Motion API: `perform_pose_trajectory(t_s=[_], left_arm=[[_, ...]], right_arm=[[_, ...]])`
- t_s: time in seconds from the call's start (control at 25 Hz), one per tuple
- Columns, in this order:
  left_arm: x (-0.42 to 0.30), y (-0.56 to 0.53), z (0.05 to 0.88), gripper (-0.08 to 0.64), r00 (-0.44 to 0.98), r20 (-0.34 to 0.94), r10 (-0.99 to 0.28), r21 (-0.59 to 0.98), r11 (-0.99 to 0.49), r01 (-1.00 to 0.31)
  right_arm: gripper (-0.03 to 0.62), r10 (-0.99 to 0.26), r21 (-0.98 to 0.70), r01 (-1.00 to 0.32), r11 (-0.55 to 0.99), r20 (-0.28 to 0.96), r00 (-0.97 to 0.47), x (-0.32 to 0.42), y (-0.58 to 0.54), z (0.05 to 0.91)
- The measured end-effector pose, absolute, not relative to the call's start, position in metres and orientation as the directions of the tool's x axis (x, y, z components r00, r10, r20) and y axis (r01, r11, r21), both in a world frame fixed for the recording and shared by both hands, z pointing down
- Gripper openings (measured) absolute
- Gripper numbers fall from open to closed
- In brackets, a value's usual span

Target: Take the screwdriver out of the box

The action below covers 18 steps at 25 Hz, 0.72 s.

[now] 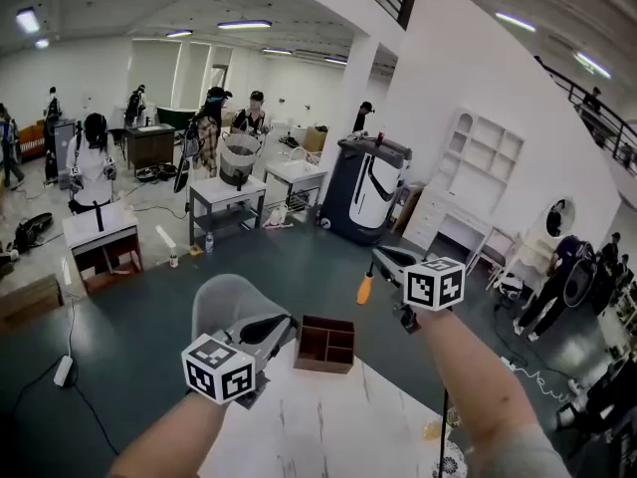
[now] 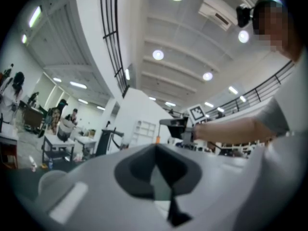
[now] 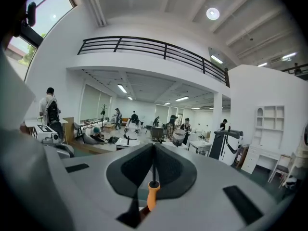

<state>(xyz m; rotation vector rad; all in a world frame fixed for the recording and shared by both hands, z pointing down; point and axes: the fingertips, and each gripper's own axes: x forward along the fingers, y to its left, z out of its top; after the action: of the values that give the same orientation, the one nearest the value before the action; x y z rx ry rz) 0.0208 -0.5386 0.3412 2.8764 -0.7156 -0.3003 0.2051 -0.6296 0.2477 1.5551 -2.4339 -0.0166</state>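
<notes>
A brown compartmented box (image 1: 325, 344) stands at the far edge of the white table (image 1: 328, 416). My right gripper (image 1: 378, 258) is raised above and to the right of the box, shut on the thin shaft of the screwdriver, whose orange handle (image 1: 365, 289) hangs below the jaws. In the right gripper view the handle (image 3: 152, 196) dangles under the closed pads. My left gripper (image 1: 287, 325) hovers just left of the box, shut and holding nothing. The left gripper view also catches my right gripper (image 2: 174, 127) and the orange handle (image 2: 157, 139).
A grey chair back (image 1: 224, 302) stands just behind the table's far edge. Beyond lie a dark floor, a dark grey machine (image 1: 368, 187), work tables (image 1: 227, 202) with several people, and white shelving (image 1: 478, 167). A thin black cable (image 1: 441, 436) hangs by my right forearm.
</notes>
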Motion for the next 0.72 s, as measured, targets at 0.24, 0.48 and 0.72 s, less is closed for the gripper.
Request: perform_pose_trajectory(t_s=[0.24,0.48,0.72], left_arm=[[0.036,-0.499,0.271,0.005,0.869,-0.181,-0.460,0.104,-0.888,-0.448],[0.079,-0.427,0.231,0.005,0.875,-0.188,-0.445,0.042,-0.894,-0.446],[0.144,-0.336,0.196,0.005,0.874,-0.199,-0.443,0.003,-0.892,-0.452]], right_arm=[[0.009,-0.905,0.178,-0.888,0.423,0.135,-0.404,0.218,-0.573,0.174],[0.009,-0.906,0.195,-0.885,0.423,0.080,-0.415,0.244,-0.493,0.131],[0.009,-0.894,0.193,-0.874,0.445,0.040,-0.446,0.280,-0.391,0.108]])
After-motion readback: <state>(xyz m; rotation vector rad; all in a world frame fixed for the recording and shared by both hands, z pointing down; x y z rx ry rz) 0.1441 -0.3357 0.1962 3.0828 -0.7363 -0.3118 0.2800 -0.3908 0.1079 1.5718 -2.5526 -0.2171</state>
